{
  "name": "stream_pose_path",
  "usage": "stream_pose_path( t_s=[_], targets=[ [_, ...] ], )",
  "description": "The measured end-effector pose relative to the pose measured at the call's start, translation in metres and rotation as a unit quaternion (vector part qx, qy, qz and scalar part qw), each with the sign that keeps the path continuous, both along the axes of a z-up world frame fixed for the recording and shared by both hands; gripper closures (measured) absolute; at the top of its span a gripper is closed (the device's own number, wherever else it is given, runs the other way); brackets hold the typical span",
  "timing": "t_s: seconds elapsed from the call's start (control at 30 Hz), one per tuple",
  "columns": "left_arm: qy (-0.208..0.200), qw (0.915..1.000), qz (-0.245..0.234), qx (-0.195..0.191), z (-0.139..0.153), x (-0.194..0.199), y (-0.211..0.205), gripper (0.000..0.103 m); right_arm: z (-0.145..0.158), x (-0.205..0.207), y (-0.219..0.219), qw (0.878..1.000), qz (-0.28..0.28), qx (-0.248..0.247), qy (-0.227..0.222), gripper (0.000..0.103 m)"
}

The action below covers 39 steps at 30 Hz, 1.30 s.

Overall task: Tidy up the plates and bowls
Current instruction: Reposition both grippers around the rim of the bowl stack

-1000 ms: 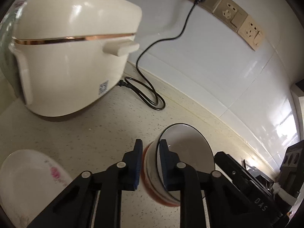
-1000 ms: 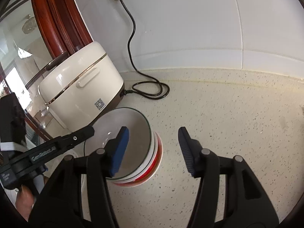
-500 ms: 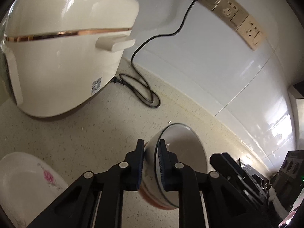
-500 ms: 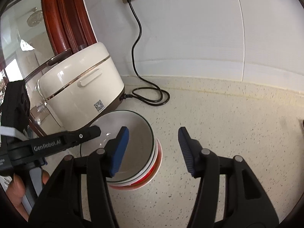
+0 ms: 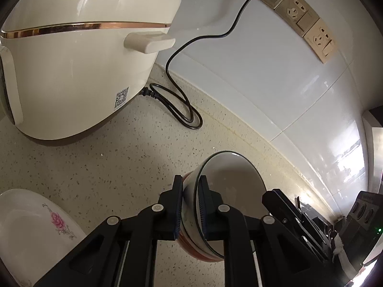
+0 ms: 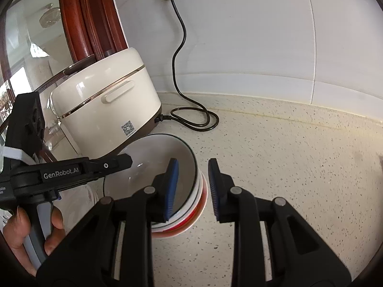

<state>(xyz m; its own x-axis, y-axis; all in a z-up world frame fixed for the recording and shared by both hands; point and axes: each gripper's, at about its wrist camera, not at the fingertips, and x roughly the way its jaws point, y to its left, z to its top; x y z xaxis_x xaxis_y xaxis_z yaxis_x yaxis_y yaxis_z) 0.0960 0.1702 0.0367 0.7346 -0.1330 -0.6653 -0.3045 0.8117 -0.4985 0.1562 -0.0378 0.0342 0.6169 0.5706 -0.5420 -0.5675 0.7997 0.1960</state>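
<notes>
Blue ribbed pads of the left gripper are clamped on the rim wall of the top bowl, one pad outside and one inside; the bowl is nested in a stack of bowls with red-banded sides, and the stack appears to rest on the countertop, though contact under it is not fully visible. The right gripper has just been closing; its jaws straddle the opposite rim of the same stack, the inner pad over the bowl cavity and the outer pad just beside the red-banded wall; no pressing contact shows, so this gripper is not yet gripping.

Progress, as a judgement: the bowls are already nested, so that part is largely done; placing the stack remains. A white plate with a pink flower print lies left of the left fingers, apart from the stack, and appears still unsorted.

Beyond the fingers: speckled cream stone countertop; a cream rice cooker ahead and left; its black power cord looped on the surface and plugged into a wall socket strip; glossy white wall tiles behind; a dark wooden frame behind the cooker.
</notes>
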Motion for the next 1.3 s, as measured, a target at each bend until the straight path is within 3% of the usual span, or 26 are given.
stream_pose_path(
  t_s=[0.13, 0.2, 0.23, 0.27, 0.3, 0.33, 0.4, 0.5, 0.57, 0.63, 0.67, 0.73, 0.8, 0.87, 0.93, 1.07, 1.17, 1.3],
  targets=[
    [0.000, 1.0000, 0.003, 0.008, 0.002, -0.004, -0.001, 0.084, 0.000, 0.001, 0.000, 1.000, -0.001, 0.001, 0.002, 0.074],
    [-0.018, 0.9998, 0.007, 0.006, 0.007, -0.012, 0.000, 0.064, 0.001, 0.002, -0.003, 1.000, -0.006, 0.007, 0.003, 0.070],
    [-0.024, 0.9996, 0.010, 0.009, 0.009, -0.017, 0.000, 0.044, 0.003, 0.002, -0.006, 1.000, -0.010, 0.014, 0.003, 0.060],
    [-0.037, 0.9990, 0.017, 0.018, 0.012, -0.024, 0.000, 0.036, 0.004, 0.001, -0.007, 1.000, -0.011, 0.017, 0.001, 0.052],
    [-0.048, 0.9983, 0.023, 0.023, 0.014, -0.030, 0.000, 0.036, 0.006, 0.000, -0.010, 1.000, -0.014, 0.022, -0.004, 0.035],
    [-0.061, 0.9974, 0.028, 0.028, 0.017, -0.037, 0.000, 0.036, 0.009, -0.002, -0.012, 0.999, -0.020, 0.024, -0.013, 0.025],
    [-0.089, 0.9945, 0.034, 0.043, 0.021, -0.051, -0.003, 0.035, 0.014, -0.005, -0.013, 0.999, -0.027, 0.025, -0.028, 0.021],
    [-0.125, 0.9872, 0.058, 0.081, 0.030, -0.069, -0.009, 0.020, 0.020, -0.009, -0.009, 0.997, -0.060, -0.003, -0.053, 0.015],
    [-0.136, 0.9822, 0.069, 0.110, 0.036, -0.077, -0.013, 0.019, 0.022, -0.010, -0.008, 0.995, -0.079, -0.016, -0.066, 0.015],
    [-0.148, 0.9738, 0.076, 0.155, 0.042, -0.082, -0.020, 0.016, 0.022, -0.010, -0.010, 0.992, -0.100, -0.013, -0.076, 0.015],
    [-0.159, 0.9645, 0.075, 0.197, 0.046, -0.085, -0.026, 0.015, 0.022, -0.010, -0.012, 0.990, -0.111, -0.016, -0.085, 0.015],
    [-0.164, 0.9555, 0.088, 0.229, 0.049, -0.091, -0.031, 0.007, 0.021, -0.011, -0.013, 0.984, -0.140, -0.034, -0.101, 0.013],
    [-0.167, 0.9547, 0.108, 0.222, 0.049, -0.095, -0.027, 0.004, 0.021, -0.011, -0.016, 0.979, -0.168, -0.047, -0.108, 0.010],
    [-0.174, 0.9543, 0.093, 0.225, 0.048, -0.094, -0.026, 0.004, 0.022, -0.010, -0.020, 0.980, -0.163, -0.034, -0.106, 0.010],
    [-0.161, 0.9637, 0.064, 0.203, 0.043, -0.083, -0.022, 0.004, 0.022, -0.006, -0.028, 0.986, -0.143, -0.007, -0.087, 0.010],
    [-0.090, 0.9900, 0.037, 0.102, 0.029, -0.056, -0.005, 0.005, 0.016, 0.001, -0.032, 0.994, -0.099, 0.025, -0.043, 0.009],
    [-0.072, 0.9966, 0.002, 0.041, 0.018, -0.037, 0.005, 0.017, 0.011, 0.004, -0.025, 0.995, -0.091, 0.004, -0.031, 0.009],
    [-0.039, 0.9991, -0.013, 0.010, 0.004, -0.017, 0.010, 0.019, -0.001, 0.008, -0.014, 0.998, -0.070, -0.001, -0.003, 0.009]
  ],
)
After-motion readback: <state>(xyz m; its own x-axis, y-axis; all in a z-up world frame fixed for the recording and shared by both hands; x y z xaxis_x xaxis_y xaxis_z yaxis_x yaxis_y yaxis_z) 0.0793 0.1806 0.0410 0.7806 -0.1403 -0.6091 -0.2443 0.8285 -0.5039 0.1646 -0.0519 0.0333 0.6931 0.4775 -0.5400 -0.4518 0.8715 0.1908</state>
